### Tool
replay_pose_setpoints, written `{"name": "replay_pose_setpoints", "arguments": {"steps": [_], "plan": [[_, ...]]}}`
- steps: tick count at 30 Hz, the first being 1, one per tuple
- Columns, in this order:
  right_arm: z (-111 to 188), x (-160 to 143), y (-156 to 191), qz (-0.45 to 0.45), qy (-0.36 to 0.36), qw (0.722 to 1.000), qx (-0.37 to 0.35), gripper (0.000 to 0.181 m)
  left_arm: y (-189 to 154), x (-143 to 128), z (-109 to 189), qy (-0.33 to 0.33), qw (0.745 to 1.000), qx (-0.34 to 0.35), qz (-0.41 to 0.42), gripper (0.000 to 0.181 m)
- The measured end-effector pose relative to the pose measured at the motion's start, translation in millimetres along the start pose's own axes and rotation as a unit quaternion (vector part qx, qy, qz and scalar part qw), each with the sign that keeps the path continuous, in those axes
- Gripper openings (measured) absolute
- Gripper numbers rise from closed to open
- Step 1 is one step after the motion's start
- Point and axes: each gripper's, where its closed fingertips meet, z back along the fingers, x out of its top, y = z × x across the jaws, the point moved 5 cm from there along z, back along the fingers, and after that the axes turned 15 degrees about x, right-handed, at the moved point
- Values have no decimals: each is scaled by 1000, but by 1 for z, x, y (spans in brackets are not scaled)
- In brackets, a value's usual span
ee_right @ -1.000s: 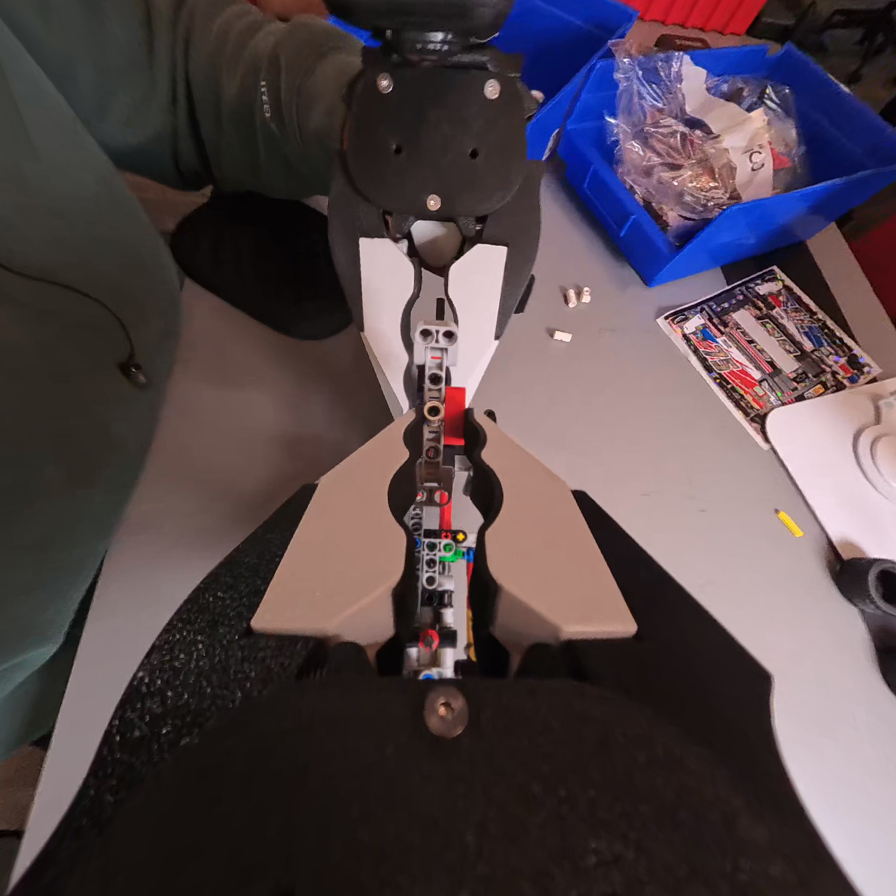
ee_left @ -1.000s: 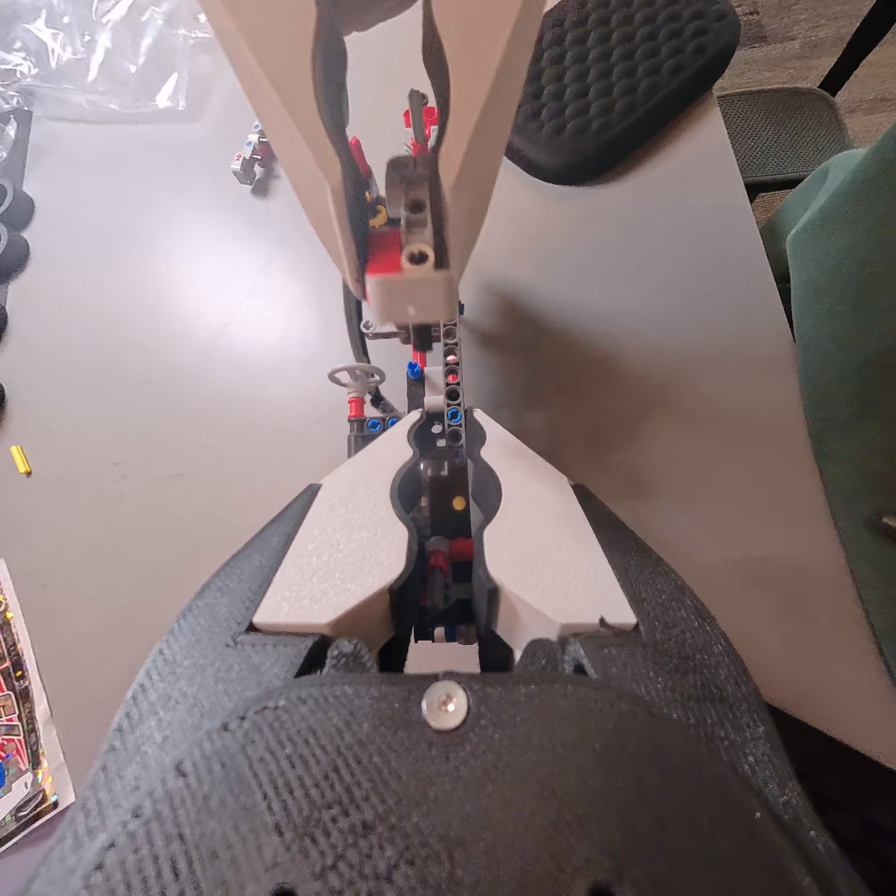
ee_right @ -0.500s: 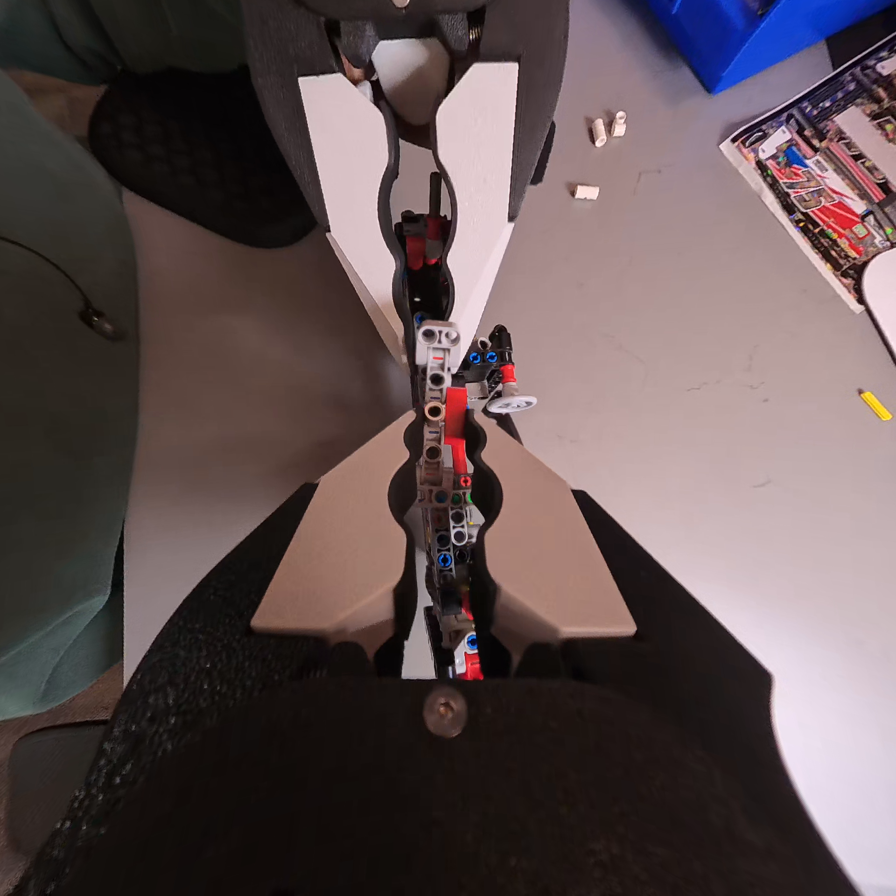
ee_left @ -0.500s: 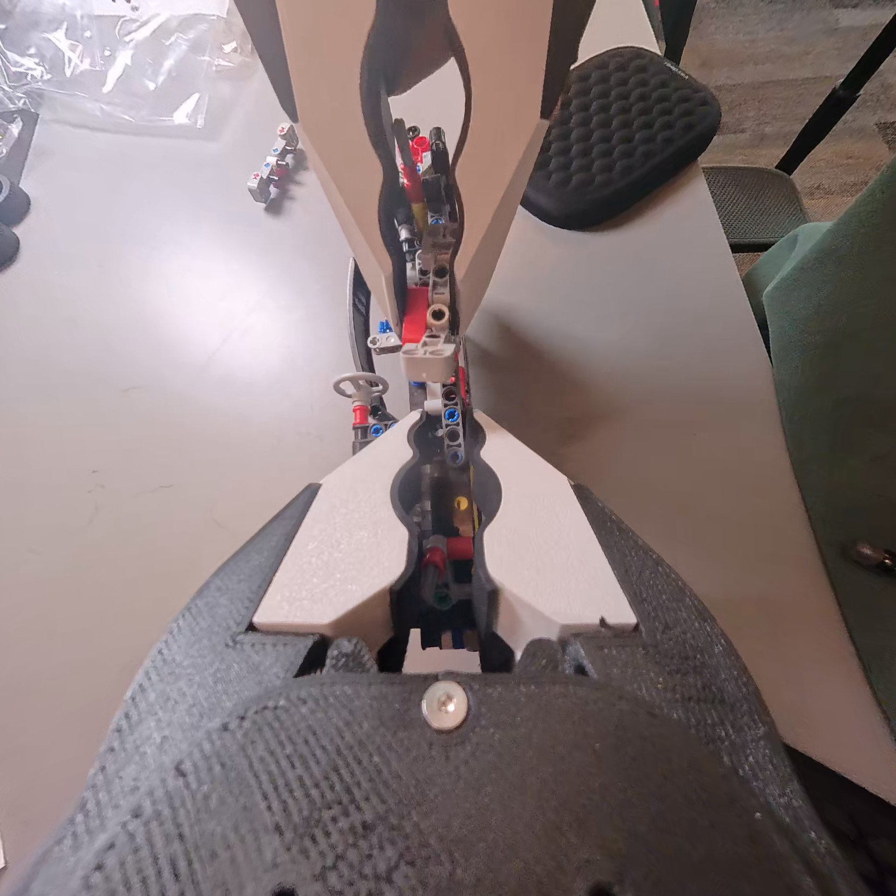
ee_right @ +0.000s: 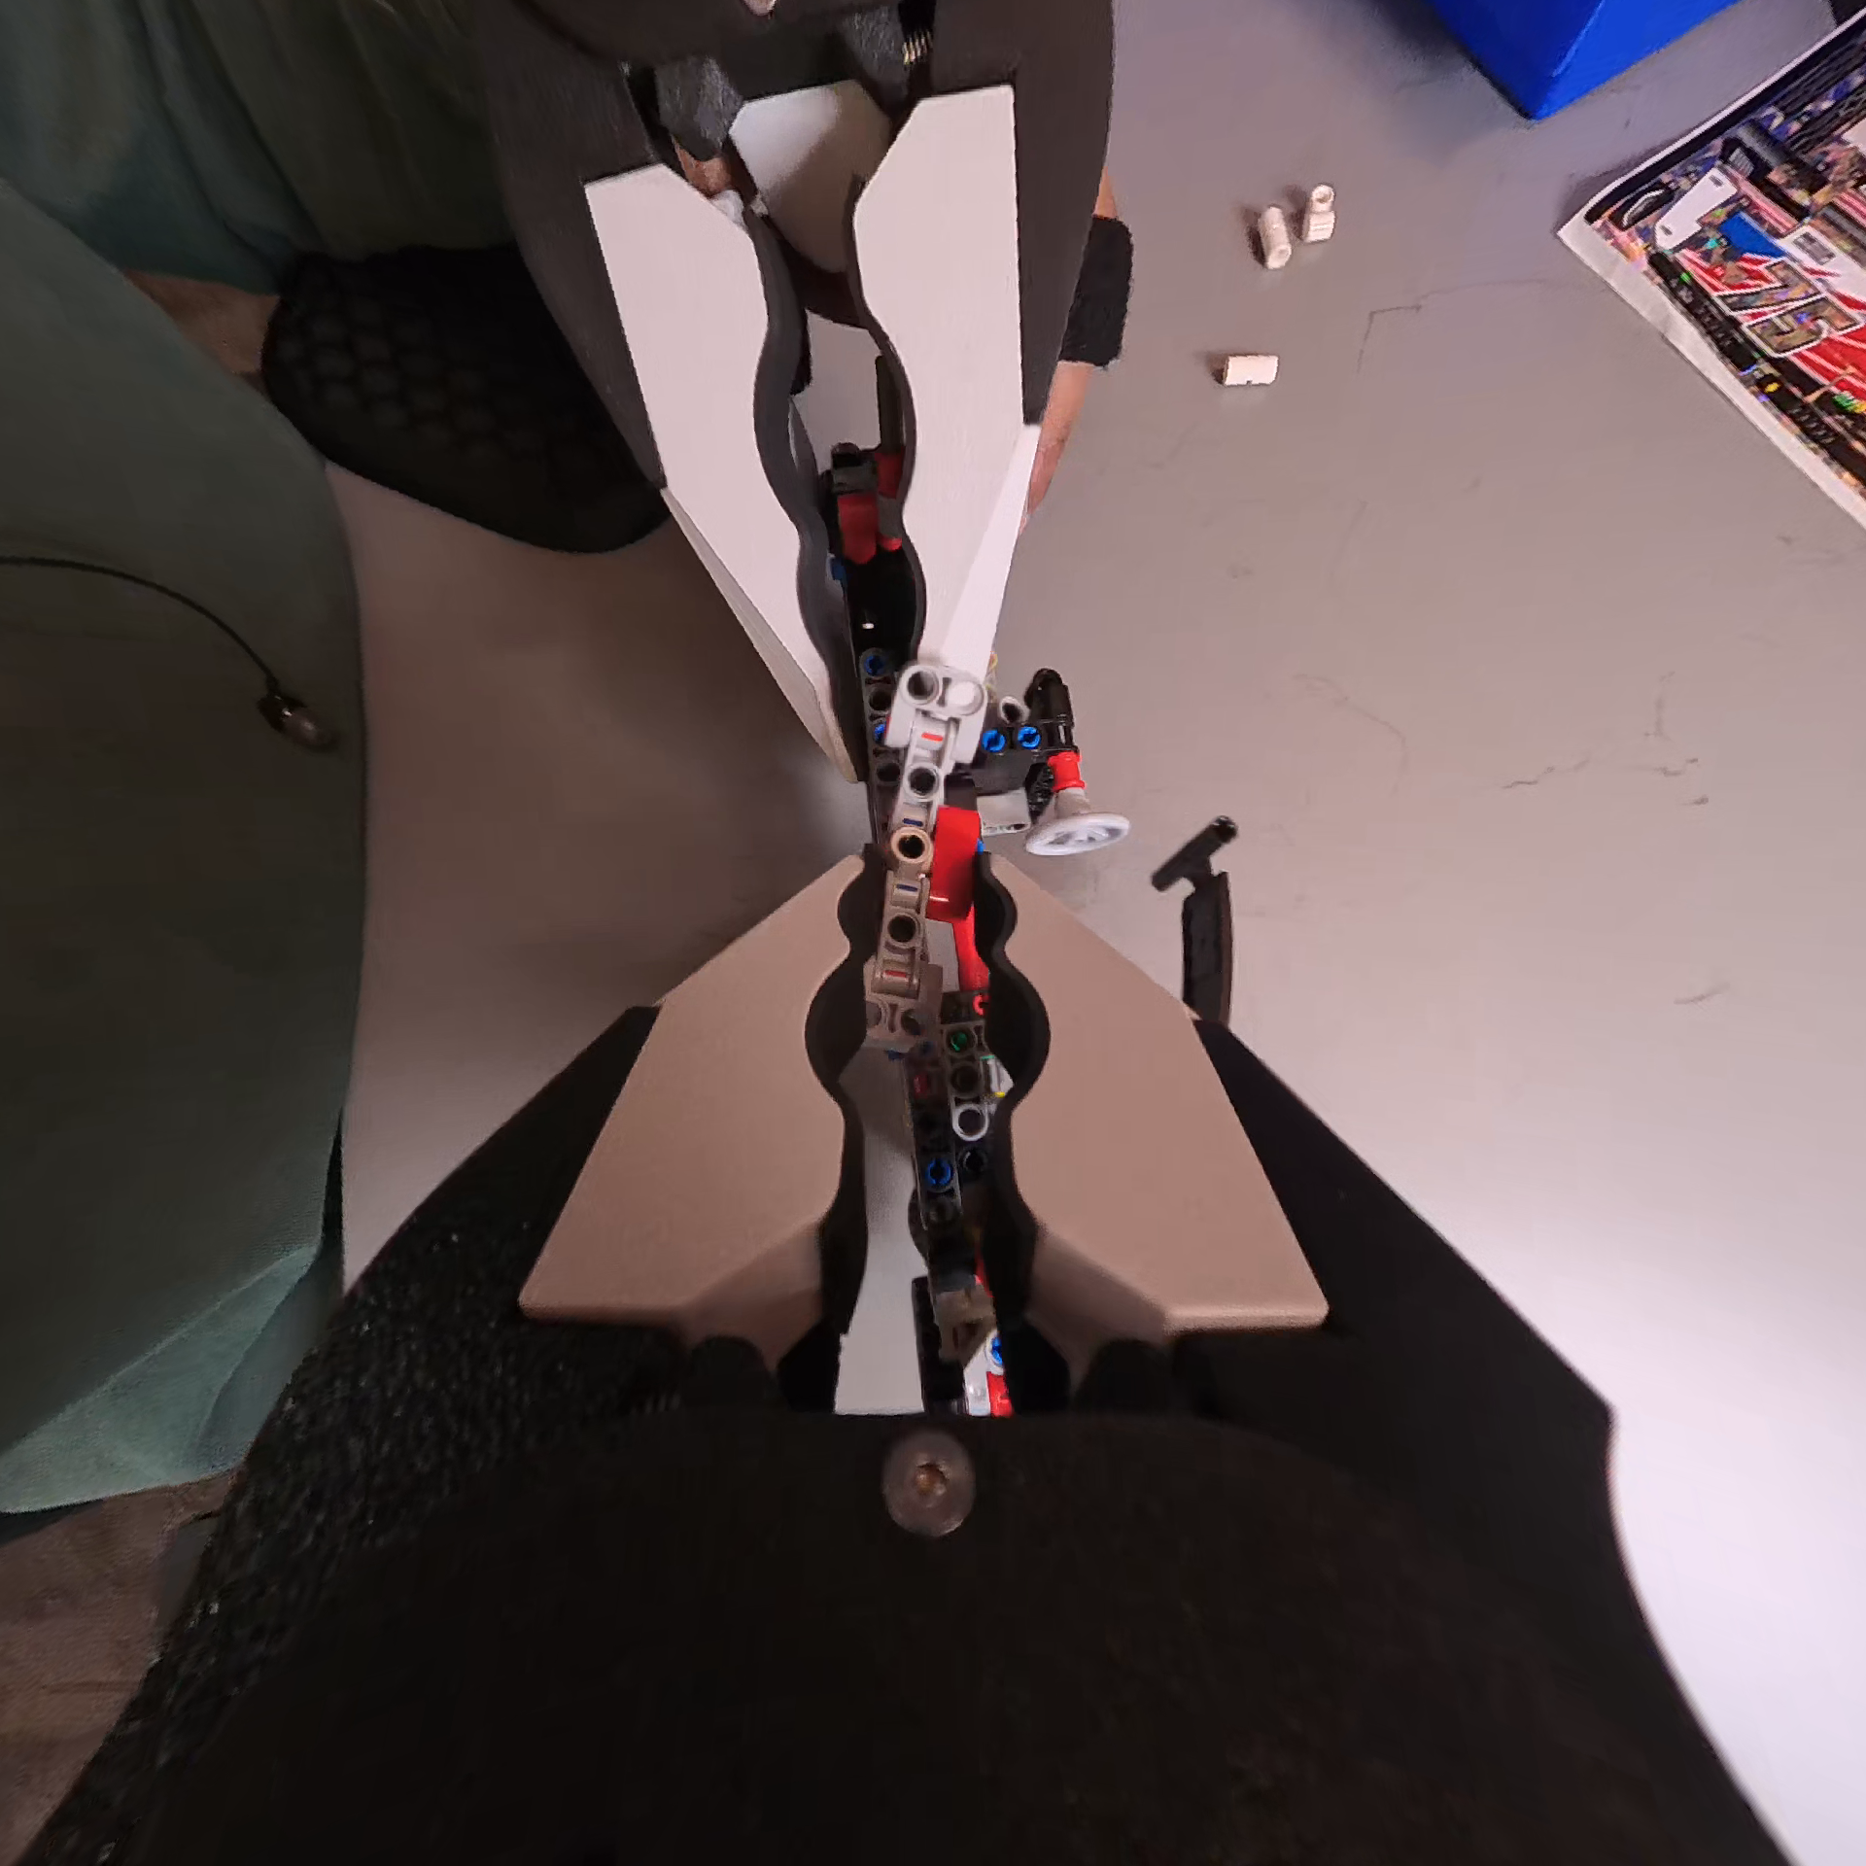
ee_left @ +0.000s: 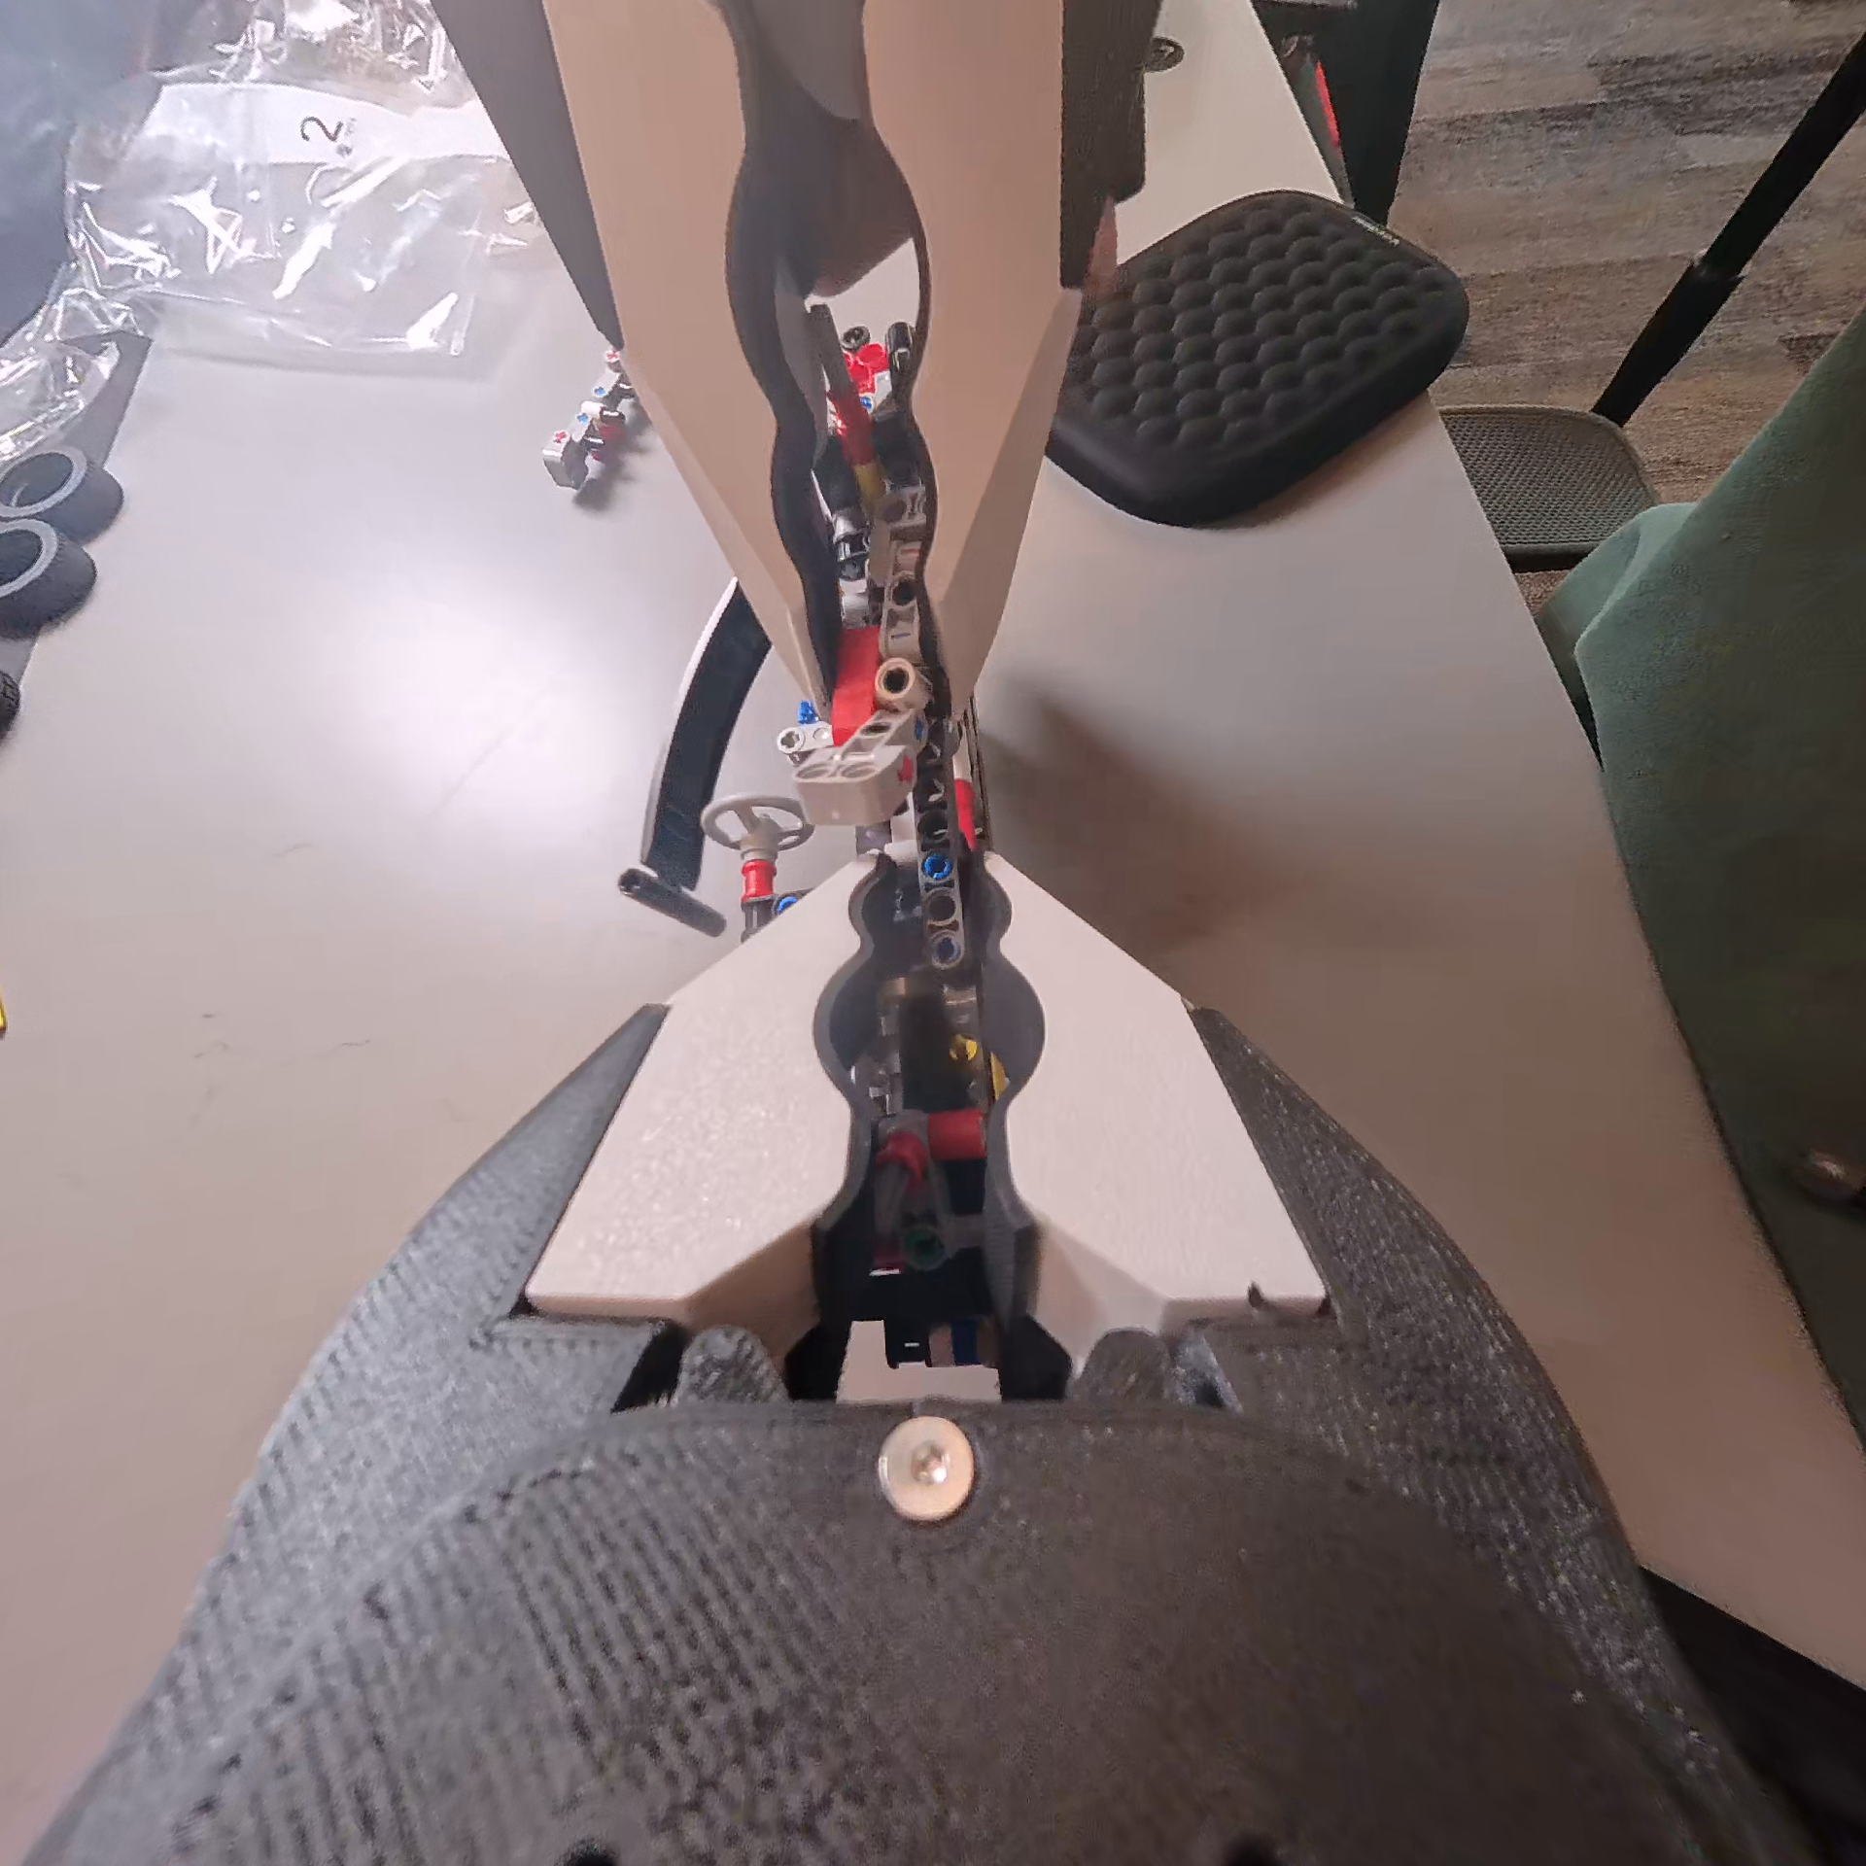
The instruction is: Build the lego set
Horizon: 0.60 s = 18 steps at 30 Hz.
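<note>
The lego model (ee_left: 853, 772) is a long Technic assembly of black beams with grey, red and blue parts and a grey steering wheel (ee_left: 757, 813). My left gripper (ee_left: 929, 873) is shut on one end of it. My right gripper (ee_left: 884, 697) comes in from the top and is shut on the other end. In the right wrist view my right gripper (ee_right: 924, 873) grips the model (ee_right: 924, 727) from below and the left gripper (ee_right: 914, 697) from above. The steering wheel (ee_right: 1075, 833) sticks out to the right. The model hangs just above the grey table (ee_left: 303, 808).
A black curved lego piece (ee_left: 697, 747) lies by the model. A small sub-assembly (ee_left: 591, 429), a clear plastic bag (ee_left: 273, 222) and black tyres (ee_left: 40, 525) lie at the left. A black pad (ee_left: 1252, 343) sits at the table edge. A sticker sheet (ee_right: 1747, 263), small white pieces (ee_right: 1298, 217) and a green sleeve (ee_right: 151, 808) show. From the right gripper's tips to the small sub-assembly (ee_left: 591, 429) is close to 25 cm.
Both grippers, still shut on the model, have tipped down closer to the table. The steering wheel and the black curved piece have come into the right wrist view.
</note>
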Motion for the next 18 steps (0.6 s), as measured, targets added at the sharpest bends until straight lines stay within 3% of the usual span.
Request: {"name": "replay_pose_setpoints", "arguments": {"steps": [10,18], "plan": [[17,6,-3,-95,-108,987,67,16,0,-1,0,-8,1000,-2,2,13],[17,6,0,-108,-118,984,84,16,0,-2,0,-18,1000,-8,3,15]]}}
